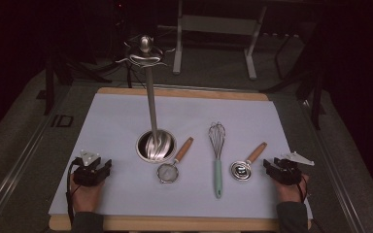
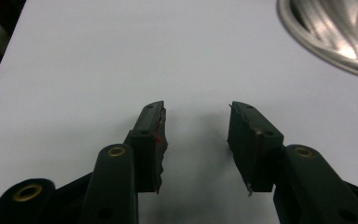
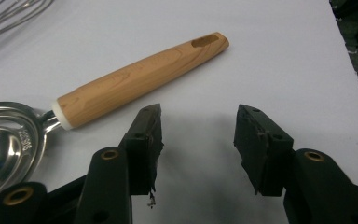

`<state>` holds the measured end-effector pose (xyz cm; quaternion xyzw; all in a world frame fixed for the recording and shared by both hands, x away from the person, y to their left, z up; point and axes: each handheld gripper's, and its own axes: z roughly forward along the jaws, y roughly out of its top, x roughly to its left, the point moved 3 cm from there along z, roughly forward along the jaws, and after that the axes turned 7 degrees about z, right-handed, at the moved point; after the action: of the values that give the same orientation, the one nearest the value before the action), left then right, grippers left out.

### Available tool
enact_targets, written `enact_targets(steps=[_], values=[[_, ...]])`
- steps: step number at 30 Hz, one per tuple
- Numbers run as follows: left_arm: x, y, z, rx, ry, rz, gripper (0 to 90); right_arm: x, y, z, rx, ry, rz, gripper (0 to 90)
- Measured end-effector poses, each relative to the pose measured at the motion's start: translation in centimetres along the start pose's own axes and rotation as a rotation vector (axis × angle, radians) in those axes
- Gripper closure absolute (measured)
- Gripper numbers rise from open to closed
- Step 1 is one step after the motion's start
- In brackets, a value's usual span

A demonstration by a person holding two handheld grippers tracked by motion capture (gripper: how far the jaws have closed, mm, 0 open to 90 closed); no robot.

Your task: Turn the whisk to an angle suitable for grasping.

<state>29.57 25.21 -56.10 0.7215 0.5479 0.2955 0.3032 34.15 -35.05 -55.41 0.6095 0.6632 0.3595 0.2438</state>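
We see our left tongs [image 2: 196,140] resting low over the white sheet [image 2: 98,60], and the jaws stand wide apart with nothing between them. Up in the far corner of the left gripper view shines the rim of the round metal base [image 2: 326,42]. From above, our left tongs [image 1: 93,170] sit near the front left part of the sheet, held by our left hand [image 1: 85,194].

Our right tongs [image 3: 198,144] are wide apart too, and they hold nothing. Just beside the left jaw lies a scoop [image 3: 9,144] with a shiny metal bowl and a wooden handle [image 3: 140,79]. The handle has a slot at its far end. There is tiny stamped writing inside the bowl, but it is too small for us to read. From above, our right tongs [image 1: 284,170] sit at the front right edge of the sheet, held by our right hand [image 1: 289,191], near the scoop [image 1: 245,167].

In a row across the sheet lie a small strainer [image 1: 170,170] with a wooden handle, a whisk [image 1: 217,150] with a green handle, and the scoop. Behind the strainer stands a tall metal stand [image 1: 150,97] on its round base, with hooks on top.

The white sheet [image 1: 126,121] lies on a wooden board [image 1: 175,224]. The board sits on a grey table [image 1: 24,145]. The room behind is dark, and we can make out pale table legs [image 1: 177,43].
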Motion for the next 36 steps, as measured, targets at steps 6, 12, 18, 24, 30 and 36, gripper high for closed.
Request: enact_targets(steps=[6,12,18,24,30,36], values=[[0.1,-0.1,-0.3,-0.033,-0.034,-0.009,60.6,0.2,0.0,-0.1,-0.004,0.007,-0.016,53.1],[0.0,-0.1,-0.3,-0.034,-0.034,0.001,60.8,0.6,-0.1,-0.2,-0.003,0.037,-0.042,58.9],[-0.1,0.0,-0.2,-0.029,-0.032,0.012,61.3,1.4,-0.1,-0.7,0.015,0.072,-0.083,73.1],[-0.2,0.0,-0.3,-0.032,-0.03,0.015,61.6,3.2,0.1,-1.7,0.022,0.09,-0.207,89.9],[-0.2,-0.1,-0.3,-0.036,-0.029,0.019,61.4,5.0,-0.5,-2.3,0.038,0.134,-0.291,90.0],[-0.2,-0.1,-0.4,-0.045,-0.034,0.02,60.8,6.7,-1.2,-2.7,0.045,0.197,-0.322,90.0]])
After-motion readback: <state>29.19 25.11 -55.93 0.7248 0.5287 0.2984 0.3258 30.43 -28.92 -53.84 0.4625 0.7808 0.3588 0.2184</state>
